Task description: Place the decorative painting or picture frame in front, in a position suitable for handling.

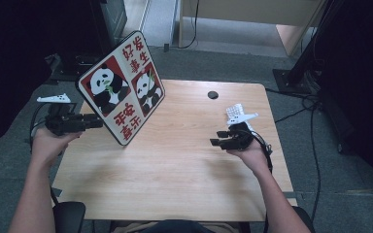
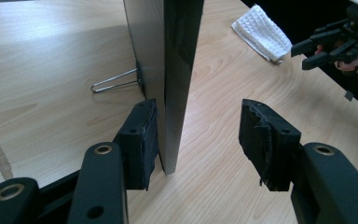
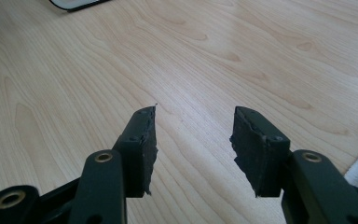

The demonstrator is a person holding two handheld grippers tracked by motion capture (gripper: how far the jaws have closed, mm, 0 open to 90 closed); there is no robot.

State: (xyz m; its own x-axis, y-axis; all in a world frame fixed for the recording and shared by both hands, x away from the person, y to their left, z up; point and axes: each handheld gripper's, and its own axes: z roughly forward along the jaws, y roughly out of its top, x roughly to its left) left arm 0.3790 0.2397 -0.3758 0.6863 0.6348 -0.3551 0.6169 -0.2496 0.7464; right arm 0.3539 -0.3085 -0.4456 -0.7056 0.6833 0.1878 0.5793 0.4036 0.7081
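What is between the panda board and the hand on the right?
Just bare table. In the high view, nothing lies between the panda board and the right gripper. The white cloth sits behind that gripper, not between them.

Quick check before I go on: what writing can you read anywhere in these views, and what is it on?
"好发" and "事生": red characters at the top right of the panda board, as best I can read them.
"平安" and "喜乐": red characters at its bottom, small and partly blurred, so not certain.
Seen edge-on from the left gripper, the board shows no text.
White cloth, wooden table and right gripper: no writing readable.
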